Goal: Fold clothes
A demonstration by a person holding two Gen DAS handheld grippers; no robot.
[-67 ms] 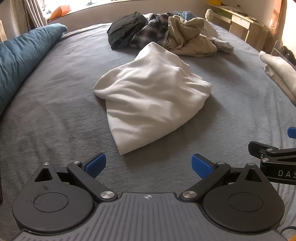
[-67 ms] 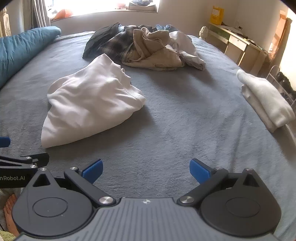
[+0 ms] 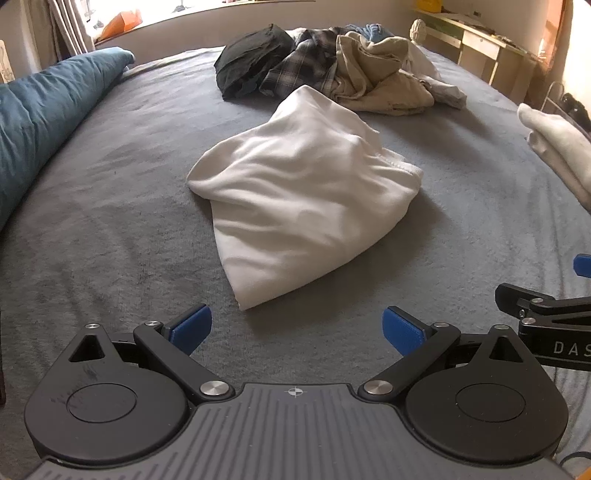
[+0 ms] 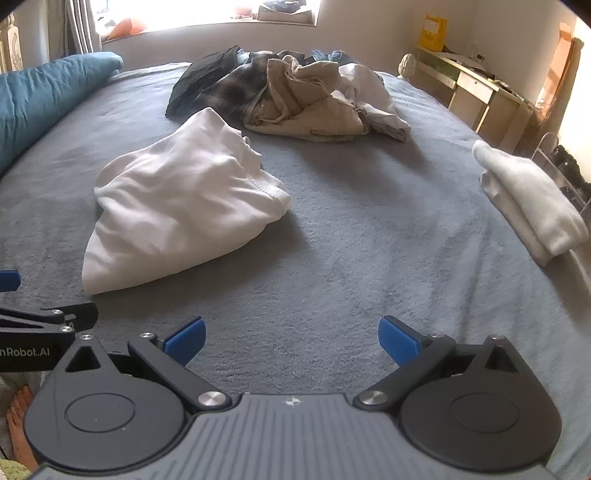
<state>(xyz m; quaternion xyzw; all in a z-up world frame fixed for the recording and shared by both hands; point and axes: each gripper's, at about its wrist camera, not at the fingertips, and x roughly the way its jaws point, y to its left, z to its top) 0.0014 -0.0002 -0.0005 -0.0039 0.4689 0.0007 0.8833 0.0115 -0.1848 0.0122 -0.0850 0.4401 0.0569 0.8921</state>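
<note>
While both grippers hang low over the near edge of the grey blanket-covered bed [image 3: 110, 221], a crumpled white cotton garment [image 3: 306, 199] lies in the middle of it, untouched. Its long axis runs from a narrow corner nearest the grippers up and away toward the pile of unfolded clothes [image 3: 332, 74] at the far side, a black piece, a plaid shirt and a beige one heaped together; a stitched hem forms its broad right edge.

The left gripper [image 3: 297, 326] has its blue-tipped jaws wide apart with nothing between them, pointed almost straight at the garment's near corner. The right gripper [image 4: 291, 334] likewise stands with jaws spread and empty, aimed at bare blanket to the right of the garment.

The right wrist view shows the whole folded white garment [image 4: 528, 199] near the bed's right edge, plus a wooden desk [image 4: 480, 92] with a yellow box [image 4: 433, 31]; the left wrist view cuts that folded piece off. A long teal pillow [image 3: 44, 110] lines the bed's left side.
</note>
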